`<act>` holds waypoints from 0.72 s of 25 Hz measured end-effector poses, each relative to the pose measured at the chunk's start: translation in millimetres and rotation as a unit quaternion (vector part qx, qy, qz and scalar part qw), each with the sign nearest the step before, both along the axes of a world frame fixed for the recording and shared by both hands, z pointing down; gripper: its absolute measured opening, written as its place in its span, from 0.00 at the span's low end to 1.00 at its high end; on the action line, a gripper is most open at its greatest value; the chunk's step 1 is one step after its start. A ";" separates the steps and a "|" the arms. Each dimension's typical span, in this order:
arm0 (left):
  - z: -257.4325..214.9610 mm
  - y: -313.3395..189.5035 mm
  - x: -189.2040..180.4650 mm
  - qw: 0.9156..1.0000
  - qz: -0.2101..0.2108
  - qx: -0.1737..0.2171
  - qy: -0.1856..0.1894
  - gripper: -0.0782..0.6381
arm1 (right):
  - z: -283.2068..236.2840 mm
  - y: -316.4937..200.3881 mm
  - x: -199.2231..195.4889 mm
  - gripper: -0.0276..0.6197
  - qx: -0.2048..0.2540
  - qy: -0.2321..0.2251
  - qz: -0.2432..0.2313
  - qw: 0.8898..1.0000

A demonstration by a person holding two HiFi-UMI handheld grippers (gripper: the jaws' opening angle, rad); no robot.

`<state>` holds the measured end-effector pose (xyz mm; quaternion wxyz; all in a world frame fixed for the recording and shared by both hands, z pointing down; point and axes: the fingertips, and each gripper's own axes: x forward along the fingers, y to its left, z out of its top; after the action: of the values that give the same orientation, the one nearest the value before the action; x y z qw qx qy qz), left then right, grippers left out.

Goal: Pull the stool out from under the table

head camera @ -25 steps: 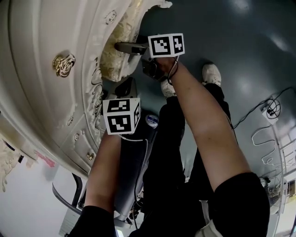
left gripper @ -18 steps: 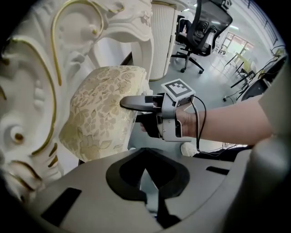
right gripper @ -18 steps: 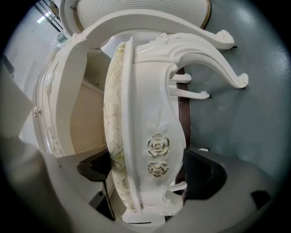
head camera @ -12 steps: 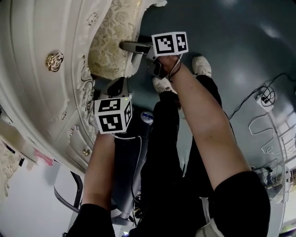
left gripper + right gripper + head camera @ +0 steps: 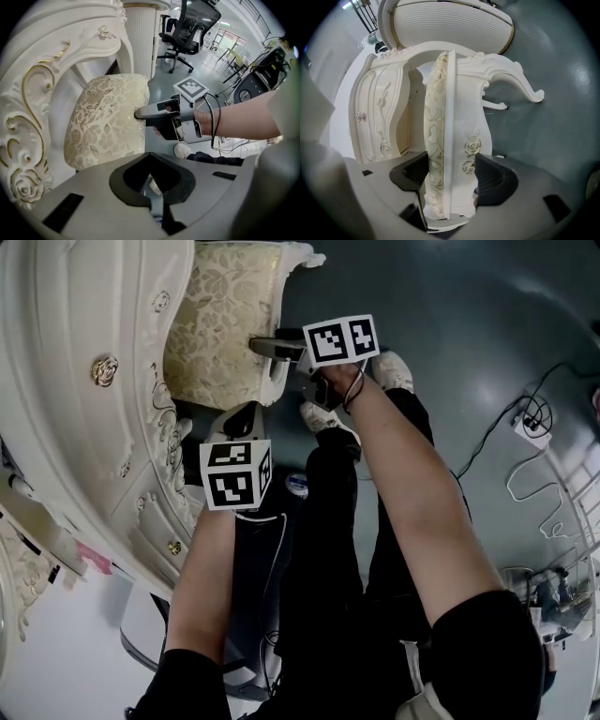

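Note:
The stool has a cream floral cushion and a white carved frame. It stands partly under the ornate white table. My right gripper reaches its near edge. In the right gripper view the seat edge stands between the closing jaws of that gripper. One pad lies on the cushion, the other on the rose-carved frame. My left gripper hangs lower beside the table front, shut and holding nothing. The left gripper view shows the stool, the right gripper at its side, and the left gripper apart from both.
The table's drawer fronts flank the stool and a ribbed white column stands behind it. The person's shoes stand on the dark floor near the stool. Cables and a power strip lie right. An office chair stands beyond.
Much more of the stool's cushion shows beyond the table edge than a second ago. The right gripper stays at the seat edge. The left gripper has barely shifted.

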<state>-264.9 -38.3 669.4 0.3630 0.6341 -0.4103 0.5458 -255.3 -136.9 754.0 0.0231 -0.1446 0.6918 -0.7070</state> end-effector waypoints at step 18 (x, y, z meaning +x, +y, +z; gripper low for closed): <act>-0.1 8.9 19.6 1.000 0.006 -0.009 0.008 0.10 | -15.5 23.6 59.9 0.27 -0.003 0.005 0.035 0.999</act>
<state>-245.2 -29.4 669.3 0.3684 0.6375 -0.3990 0.5466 -195.4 -113.3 738.5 0.0443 -0.1726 0.6843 -0.7071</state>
